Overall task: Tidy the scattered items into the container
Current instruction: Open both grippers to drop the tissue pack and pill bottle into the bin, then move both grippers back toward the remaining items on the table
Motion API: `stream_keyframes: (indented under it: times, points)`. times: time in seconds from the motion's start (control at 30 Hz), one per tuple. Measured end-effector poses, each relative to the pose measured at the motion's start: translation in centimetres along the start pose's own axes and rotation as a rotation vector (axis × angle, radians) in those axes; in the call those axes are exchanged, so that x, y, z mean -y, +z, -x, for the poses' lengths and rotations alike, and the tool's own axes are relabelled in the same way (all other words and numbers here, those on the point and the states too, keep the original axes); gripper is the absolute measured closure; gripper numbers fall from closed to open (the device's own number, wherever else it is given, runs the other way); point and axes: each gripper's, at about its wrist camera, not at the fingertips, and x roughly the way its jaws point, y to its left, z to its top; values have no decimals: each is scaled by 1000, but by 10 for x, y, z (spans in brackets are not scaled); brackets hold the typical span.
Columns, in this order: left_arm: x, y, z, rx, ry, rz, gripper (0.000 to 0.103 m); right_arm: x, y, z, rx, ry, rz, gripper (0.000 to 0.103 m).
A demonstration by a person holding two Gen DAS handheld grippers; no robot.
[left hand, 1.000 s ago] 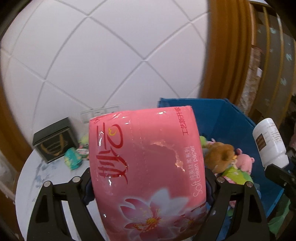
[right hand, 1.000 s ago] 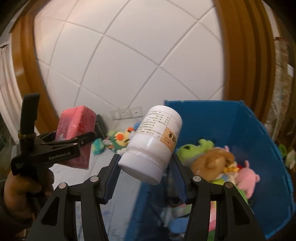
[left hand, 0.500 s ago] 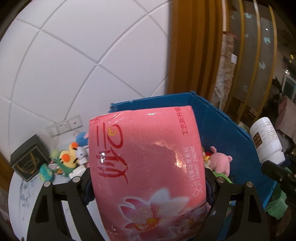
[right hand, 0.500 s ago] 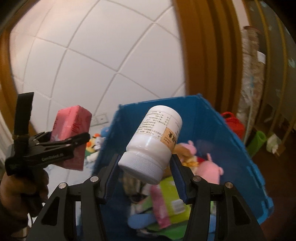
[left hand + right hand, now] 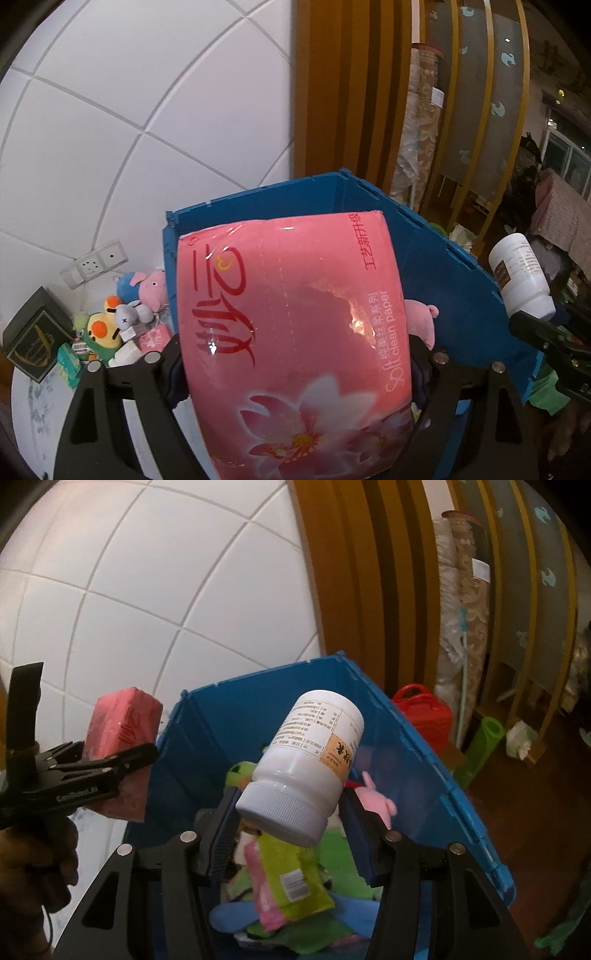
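Tissue pack [image 5: 291,332], clamped in the left tool [image 5: 295,354], and a white bottle [image 5: 306,768], clamped cap-down in the right tool [image 5: 288,812], now hang over the blue bin [image 5: 424,738]; a second ago both were short of it, nearer the surface [image 5: 33,402]. Judged ready for release, since each load has the bin's open mouth, already holding plush toys and packets, beneath it. Beyond, left of the bin, plush toys [image 5: 110,321], small boxes and a dark tin [image 5: 33,339] remain on the surface, so tidying is unfinished.
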Motion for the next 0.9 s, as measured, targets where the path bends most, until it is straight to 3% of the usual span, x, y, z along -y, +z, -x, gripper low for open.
stream_keyframes:
  times: [0.1, 0.13, 0.17, 0.33, 0.47, 0.6, 0.9]
  points:
    - [3, 4, -4, -13, -48, -10, 12, 1, 1, 1, 8, -13, -4, 48]
    - [5, 4, -6, -22, -45, -18, 8, 2, 2, -1, 11, -21, 1, 33]
    - [5, 4, -6, -29, -38, -19, 7, 3, 3, -3, 14, -31, 4, 0]
    - [-11, -8, -4, -49, 1, -6, 5, 6, 2, -10, 25, -13, -24, 0]
    - [-25, -14, -1, -71, -37, 46, 5, -8, 1, -19, 15, 13, -17, 0]
    - [-30, -15, 8, -41, -32, 41, 5, -28, 7, -21, 17, 55, 7, 0]
    - [-93, -42, 28, -51, 52, 104, 5, -78, 10, -26, 25, 118, 71, 0]
